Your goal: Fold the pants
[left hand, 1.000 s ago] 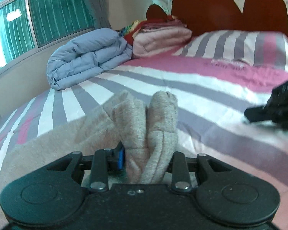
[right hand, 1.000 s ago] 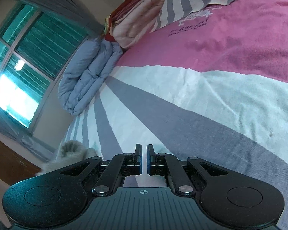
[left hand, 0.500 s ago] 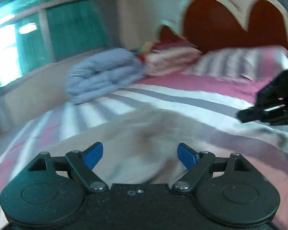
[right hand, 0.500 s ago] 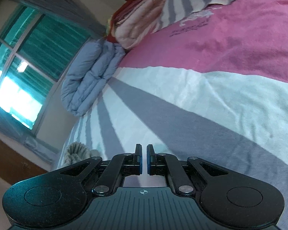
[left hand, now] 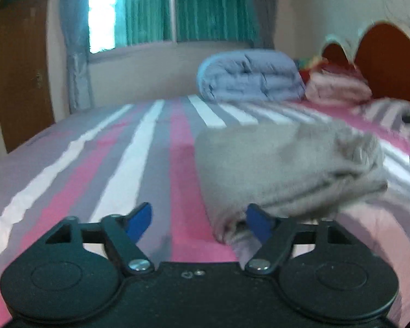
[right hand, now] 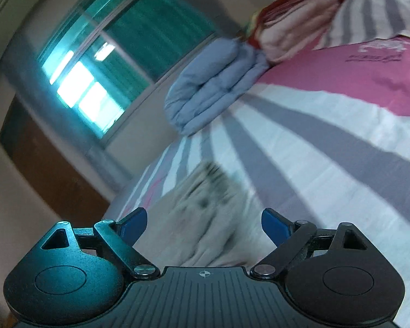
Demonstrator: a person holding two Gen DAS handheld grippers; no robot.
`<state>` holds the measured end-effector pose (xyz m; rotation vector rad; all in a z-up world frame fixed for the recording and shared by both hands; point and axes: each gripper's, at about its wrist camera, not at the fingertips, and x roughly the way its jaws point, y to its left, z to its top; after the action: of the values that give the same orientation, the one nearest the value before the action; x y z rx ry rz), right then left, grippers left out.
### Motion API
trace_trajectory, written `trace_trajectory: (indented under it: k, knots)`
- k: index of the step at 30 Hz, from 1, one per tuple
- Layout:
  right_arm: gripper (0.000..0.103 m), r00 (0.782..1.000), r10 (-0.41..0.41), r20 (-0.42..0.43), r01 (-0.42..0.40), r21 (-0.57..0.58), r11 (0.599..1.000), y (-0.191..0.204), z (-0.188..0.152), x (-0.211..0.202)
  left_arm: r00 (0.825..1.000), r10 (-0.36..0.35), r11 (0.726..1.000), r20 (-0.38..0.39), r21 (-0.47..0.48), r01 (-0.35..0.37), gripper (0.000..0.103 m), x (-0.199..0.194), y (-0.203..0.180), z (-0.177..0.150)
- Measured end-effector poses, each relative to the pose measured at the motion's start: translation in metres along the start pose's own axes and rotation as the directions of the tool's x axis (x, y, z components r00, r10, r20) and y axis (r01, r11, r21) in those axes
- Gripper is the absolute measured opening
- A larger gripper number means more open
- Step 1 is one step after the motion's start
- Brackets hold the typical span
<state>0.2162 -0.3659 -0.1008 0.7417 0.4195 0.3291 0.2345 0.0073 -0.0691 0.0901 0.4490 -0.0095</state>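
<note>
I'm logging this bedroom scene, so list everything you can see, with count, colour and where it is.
Beige fleece pants: one, folded bundle on the bed, ahead of both claws.
Striped pink, grey and white bedsheet: one, covering the bed.
Blue-grey folded quilt: one, far side of the bed below the window.
Pale pink folded blanket: one, beside the quilt, near the headboard.
Red-brown scalloped headboard: one, far right.
Window with green curtains: one, back wall.
Brown wooden door: one, left wall.
Left claw: black with blue pads, open.
Right claw: black with blue pads, open.
</note>
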Motion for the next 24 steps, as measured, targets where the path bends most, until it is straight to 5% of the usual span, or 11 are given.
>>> trace_trajectory:
  k: [3, 5, 7, 10, 15, 22, 23, 24]
  knots:
    - [0.086, 1.000, 0.000, 0.015, 0.000, -0.019, 1.000, 0.010, -0.006, 0.001, 0.999, -0.014, 1.000, -0.038, 0.015, 0.015, 0.059, 0.009, -0.003, -0.004]
    - [0.073, 1.000, 0.001, 0.005, -0.001, 0.004, 1.000, 0.009, -0.008, 0.004, 0.999, -0.012, 1.000, -0.035, 0.004, 0.012, 0.058, 0.012, 0.000, -0.009]
    - [0.069, 1.000, -0.006, -0.001, 0.006, 0.022, 1.000, 0.008, -0.010, 0.009, 0.999, 0.040, 0.999, -0.023, 0.001, -0.039, 0.056, 0.016, 0.006, -0.010]
    - [0.065, 1.000, -0.014, -0.015, 0.014, 0.046, 0.999, 0.006, -0.008, 0.016, 0.997, 0.078, 0.991, -0.004, -0.111, -0.078, 0.057, 0.015, 0.027, -0.016]
    - [0.064, 0.999, 0.029, -0.030, -0.029, 0.019, 0.999, 0.013, -0.012, 0.023, 1.000, 0.026, 0.996, -0.011, -0.088, -0.027, 0.057, 0.017, 0.025, -0.018]
    - [0.064, 0.994, 0.033, -0.109, -0.030, 0.030, 0.999, 0.023, -0.022, 0.068, 0.999, -0.027, 0.985, 0.018, -0.170, 0.030, 0.063, 0.021, 0.040, -0.026]
    - [0.063, 0.994, 0.019, -0.111, -0.015, 0.036, 0.999, 0.022, -0.022, 0.074, 1.000, -0.025, 0.985, 0.009, -0.172, 0.026, 0.064, 0.023, 0.040, -0.027]
    - [0.051, 0.993, 0.009, -0.115, -0.004, 0.048, 0.999, 0.021, -0.021, 0.080, 1.000, -0.019, 0.984, 0.003, -0.175, 0.019, 0.064, 0.023, 0.040, -0.027]
